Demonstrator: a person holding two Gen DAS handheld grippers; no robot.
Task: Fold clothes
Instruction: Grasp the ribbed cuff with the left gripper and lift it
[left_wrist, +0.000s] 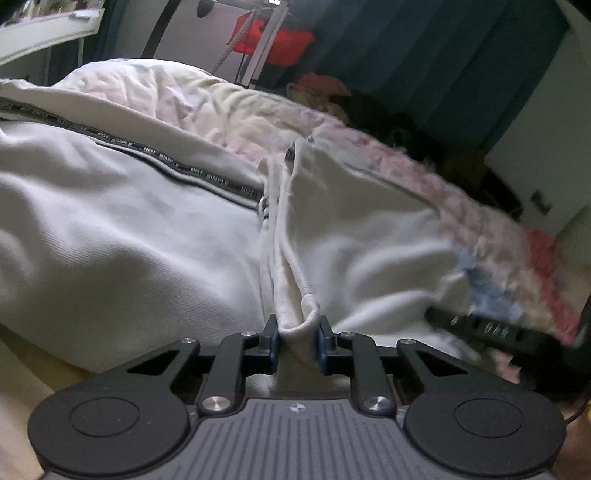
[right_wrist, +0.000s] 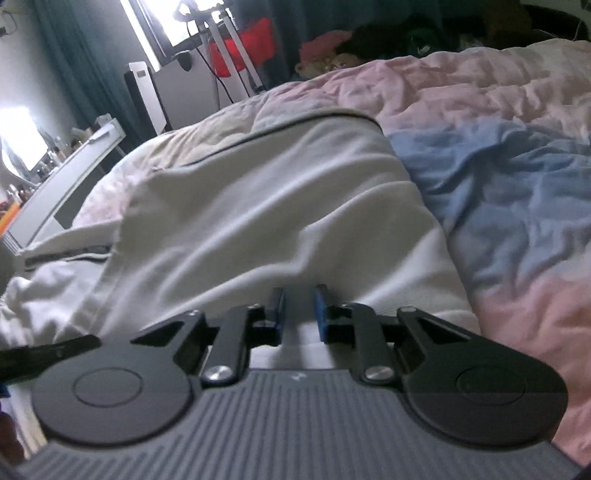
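The left gripper (left_wrist: 298, 341) clamped a bunched fold of the white garment (left_wrist: 129, 229) on the bed (right_wrist: 517, 177), while the right gripper (right_wrist: 298, 314) hovered over it, jaws apart, holding nothing.

You are in a home bedroom: a rumpled pink and blue duvet (right_wrist: 498, 177) covers a bed. Dark teal curtains (left_wrist: 424, 55) hang behind it, and a cluttered white dressing table (right_wrist: 55, 192) stands alongside.

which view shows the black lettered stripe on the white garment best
The left wrist view: the black lettered stripe runs close across the white garment, its repeated lettering sharp. In the right wrist view it is only a thin dark line, lettering unreadable.
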